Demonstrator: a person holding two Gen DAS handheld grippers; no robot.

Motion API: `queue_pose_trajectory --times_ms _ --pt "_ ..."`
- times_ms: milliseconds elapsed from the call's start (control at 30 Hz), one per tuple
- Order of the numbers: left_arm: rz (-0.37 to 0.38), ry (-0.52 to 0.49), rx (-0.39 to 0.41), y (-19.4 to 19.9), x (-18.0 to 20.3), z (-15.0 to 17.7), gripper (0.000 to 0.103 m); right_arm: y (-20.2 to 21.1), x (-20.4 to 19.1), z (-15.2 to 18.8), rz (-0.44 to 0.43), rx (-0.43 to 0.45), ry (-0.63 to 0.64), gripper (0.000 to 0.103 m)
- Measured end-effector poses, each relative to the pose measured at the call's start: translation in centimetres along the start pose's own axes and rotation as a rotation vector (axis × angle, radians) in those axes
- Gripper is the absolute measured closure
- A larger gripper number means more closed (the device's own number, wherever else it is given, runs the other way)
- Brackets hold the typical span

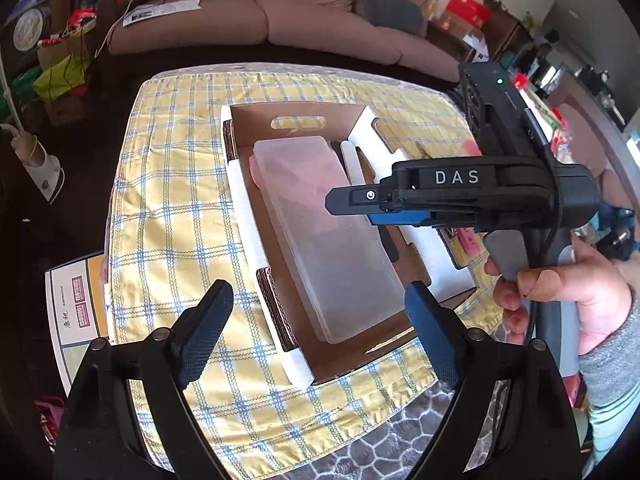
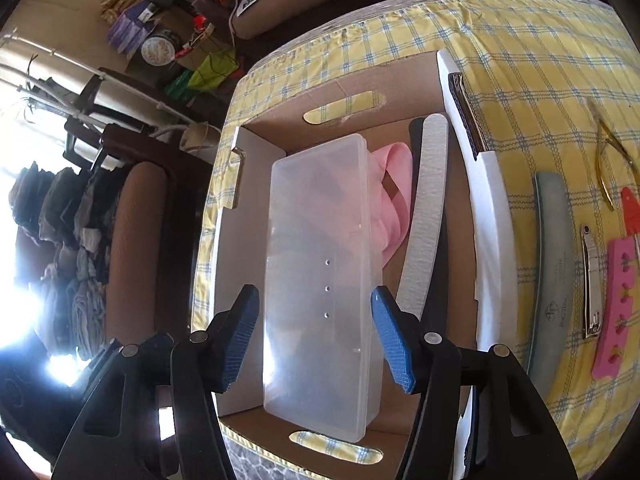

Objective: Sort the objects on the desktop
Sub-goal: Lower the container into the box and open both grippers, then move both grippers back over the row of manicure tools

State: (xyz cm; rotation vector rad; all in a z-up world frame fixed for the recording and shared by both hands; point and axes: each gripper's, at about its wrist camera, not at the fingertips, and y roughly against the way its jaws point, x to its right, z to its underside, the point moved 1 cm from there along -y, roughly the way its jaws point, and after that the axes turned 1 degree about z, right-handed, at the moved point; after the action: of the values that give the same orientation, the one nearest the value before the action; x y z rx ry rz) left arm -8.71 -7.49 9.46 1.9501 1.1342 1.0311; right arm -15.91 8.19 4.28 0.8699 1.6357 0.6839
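A translucent plastic case (image 2: 320,248) lies lengthwise in the cardboard box (image 2: 492,208), beside a pink cloth (image 2: 394,192) and a long grey nail file (image 2: 428,208). My right gripper (image 2: 316,320) straddles the case's near half; its blue pads stand just off the case's sides, open. In the left wrist view a hand holds the right gripper (image 1: 336,202) above the case (image 1: 320,240) and box (image 1: 244,200). My left gripper (image 1: 319,292) hangs wide open over the box's near end with nothing between its fingers.
On the yellow checked cloth (image 2: 540,80) right of the box lie a curved grey file (image 2: 554,264), a nail clipper (image 2: 591,280), a pink toe separator (image 2: 616,308), gold nippers (image 2: 608,152) and a red tool (image 2: 632,208). A sofa (image 1: 280,12) stands behind the table.
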Motion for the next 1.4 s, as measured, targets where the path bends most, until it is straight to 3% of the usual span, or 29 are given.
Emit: queue_pose_trajectory --times_ms 133,333,667,733,767,833,933,1167,1400 --pt "-0.002 -0.001 -0.012 -0.4 -0.1 0.1 0.017 -1.2 0.1 -0.1 -0.079 -0.002 -0.081 0.043" --pt "0.010 -0.010 -0.030 -0.8 0.3 0.2 0.017 -2.5 0.9 0.4 -0.102 -0.015 -0.186 0.043" --pt "0.016 -0.022 -0.018 -0.1 0.9 0.4 0.017 -1.7 0.2 1.7 -0.062 -0.078 -0.088 0.048" --pt "0.019 -0.030 -0.012 0.3 1.3 0.3 0.014 -0.5 0.0 1.9 -0.064 -0.041 -0.068 0.048" --pt "0.021 -0.033 -0.008 0.5 1.5 0.3 0.008 0.5 -0.1 2.0 -0.044 -0.009 -0.049 0.048" --pt "0.024 -0.037 0.000 0.9 2.0 0.1 0.004 2.4 -0.5 2.2 -0.012 0.035 -0.011 0.044" --pt "0.024 -0.051 0.011 1.3 3.1 0.0 0.000 5.2 -0.6 2.6 0.021 0.084 0.015 0.031" --pt "-0.013 -0.083 0.031 1.7 5.9 0.0 0.000 10.6 1.0 4.2 0.074 0.178 0.018 0.000" --pt "-0.071 -0.108 0.041 1.5 7.7 0.1 0.000 13.7 3.5 6.3 0.112 0.215 0.007 0.000"
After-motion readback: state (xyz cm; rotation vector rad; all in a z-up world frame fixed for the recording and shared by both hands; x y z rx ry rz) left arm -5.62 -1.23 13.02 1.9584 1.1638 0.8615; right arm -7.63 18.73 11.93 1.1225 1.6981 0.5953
